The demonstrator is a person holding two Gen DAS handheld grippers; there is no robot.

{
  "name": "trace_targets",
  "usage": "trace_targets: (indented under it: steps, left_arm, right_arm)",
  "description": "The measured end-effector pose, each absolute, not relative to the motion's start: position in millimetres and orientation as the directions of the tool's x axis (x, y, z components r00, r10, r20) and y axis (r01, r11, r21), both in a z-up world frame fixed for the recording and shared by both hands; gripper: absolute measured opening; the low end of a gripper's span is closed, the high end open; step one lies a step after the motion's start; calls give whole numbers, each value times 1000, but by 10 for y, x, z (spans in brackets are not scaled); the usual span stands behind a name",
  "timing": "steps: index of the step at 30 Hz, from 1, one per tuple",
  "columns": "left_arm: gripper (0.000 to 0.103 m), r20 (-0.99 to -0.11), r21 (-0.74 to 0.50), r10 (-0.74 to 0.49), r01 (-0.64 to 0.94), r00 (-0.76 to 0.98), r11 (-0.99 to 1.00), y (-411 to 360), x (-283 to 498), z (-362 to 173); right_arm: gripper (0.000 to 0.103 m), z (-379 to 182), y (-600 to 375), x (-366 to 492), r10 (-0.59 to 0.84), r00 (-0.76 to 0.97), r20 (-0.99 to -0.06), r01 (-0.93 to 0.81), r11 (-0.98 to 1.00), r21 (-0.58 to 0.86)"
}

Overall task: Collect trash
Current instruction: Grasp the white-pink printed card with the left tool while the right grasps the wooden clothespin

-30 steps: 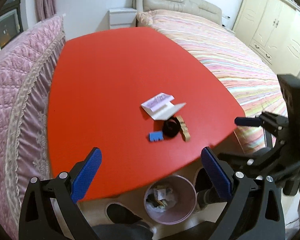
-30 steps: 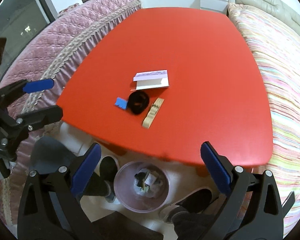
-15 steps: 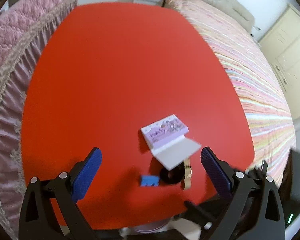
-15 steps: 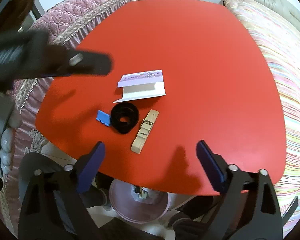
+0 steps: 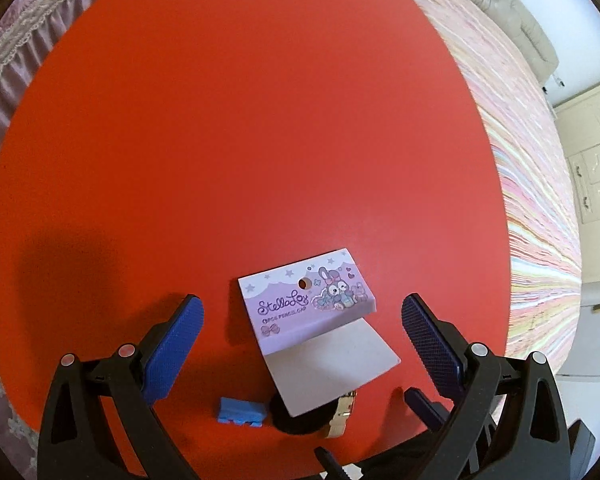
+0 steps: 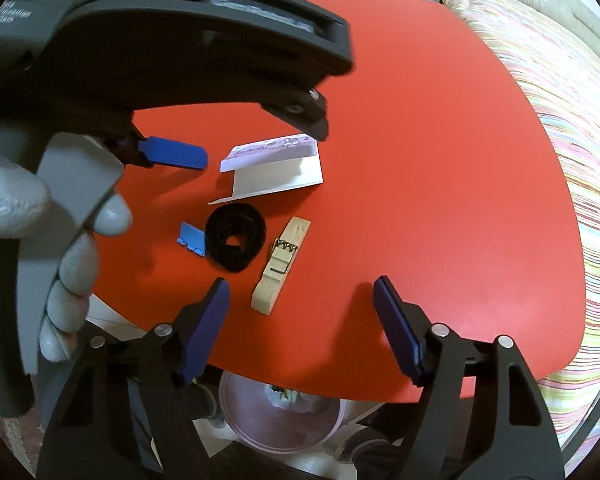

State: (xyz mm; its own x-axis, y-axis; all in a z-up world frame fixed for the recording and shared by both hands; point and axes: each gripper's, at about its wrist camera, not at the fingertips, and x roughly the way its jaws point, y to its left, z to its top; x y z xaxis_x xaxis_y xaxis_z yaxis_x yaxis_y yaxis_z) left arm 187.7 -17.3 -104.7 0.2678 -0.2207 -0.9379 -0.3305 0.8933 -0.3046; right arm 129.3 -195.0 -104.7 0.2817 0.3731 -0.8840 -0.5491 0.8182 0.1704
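Note:
A folded purple-and-white cardboard package (image 5: 312, 312) lies on the red table (image 5: 240, 120); it also shows in the right wrist view (image 6: 276, 164). My left gripper (image 5: 300, 344) is open and empty, its jaws straddling the package from above. A black hair band (image 6: 236, 242), a small blue plastic piece (image 6: 191, 238) and a wooden clothespin (image 6: 281, 264) lie just nearer the table's front edge. My right gripper (image 6: 302, 328) is open and empty, hovering over the front edge near the clothespin.
A pink waste bin (image 6: 280, 416) with scraps inside stands on the floor under the table's front edge. A striped bed (image 6: 560, 100) lies to the right and a pink quilted sofa (image 5: 16, 28) to the left. A gloved hand (image 6: 60, 248) holds the left gripper.
My left gripper has moved forward and down over the table until its jaws straddle the package. My right gripper has come in closer to the clothespin at the front edge.

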Motion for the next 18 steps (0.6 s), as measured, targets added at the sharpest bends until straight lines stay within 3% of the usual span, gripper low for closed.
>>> trace_targets:
  steps: [4,10,13,18]
  left_arm:
    - [95,-951,-261,-184,-325,249,909,-228,1958,-1053]
    - [72,-964,-179,-102,-318,245,931,-197,1979,-1023]
    - [71,-963,-185,-112,-297,245,937,-178,1958,-1011]
    - [70,-961,-181,-115,-257,251,949,-232,1951,-1010]
  right_arm:
    - [65,-1070,-1932,1295,368,293,-882,-551,820,158]
    - [63,-1090,-1876,1269,361,302,-882,-566,812,139]
    - [62,-1094,-1806,1235,344,312,-885,-581,807,109]
    - [45,-1094,-1760,1230,307,324,-895,-599,799,57]
